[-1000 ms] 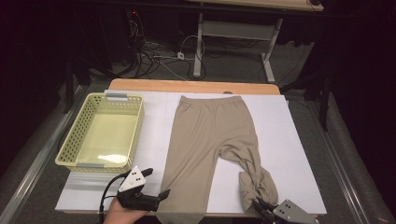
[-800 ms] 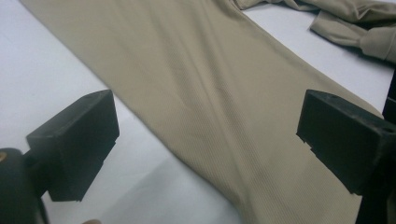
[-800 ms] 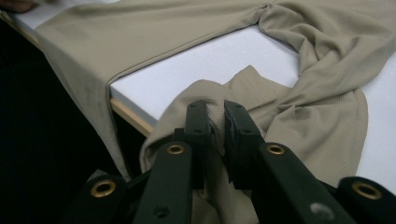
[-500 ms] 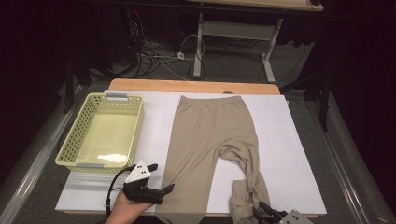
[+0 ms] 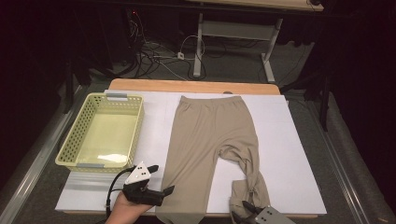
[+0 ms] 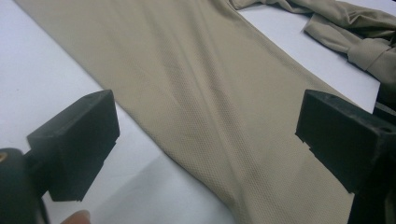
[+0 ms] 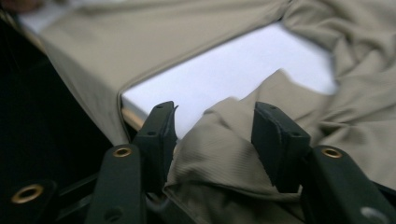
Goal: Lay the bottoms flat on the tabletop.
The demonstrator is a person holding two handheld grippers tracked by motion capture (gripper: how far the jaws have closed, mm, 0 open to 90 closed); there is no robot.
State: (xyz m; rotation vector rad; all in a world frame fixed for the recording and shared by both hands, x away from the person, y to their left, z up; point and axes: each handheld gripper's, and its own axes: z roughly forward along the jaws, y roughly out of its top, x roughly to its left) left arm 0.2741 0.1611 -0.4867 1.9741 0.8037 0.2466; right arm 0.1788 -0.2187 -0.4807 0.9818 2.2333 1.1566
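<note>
The right gripper [image 5: 243, 211] sits at the near edge of the table, at the cuff end of the crumpled leg of the beige leggings [image 5: 212, 140]. Its jaws have just been opening and now stand partway apart. In the right gripper view [image 7: 215, 126] a fold of the cuff lies between them, and the pads do not press on it.

The left gripper [image 5: 163, 191] is held in a hand [image 5: 123, 212] at the near edge too, just beside the outer side of the leggings' flat leg. In the left gripper view [image 6: 205, 135] its jaws stand wide apart with that flat leg stretched beneath them and nothing gripped.

The leggings lie on the white sheet [image 5: 289, 154] that covers the table, waistband toward the far edge. One leg is spread straight toward the person. The other is twisted and bunched near its end.

A pale yellow plastic basket [image 5: 100, 133] stands on the sheet, well apart from the leggings on the left gripper's side.
</note>
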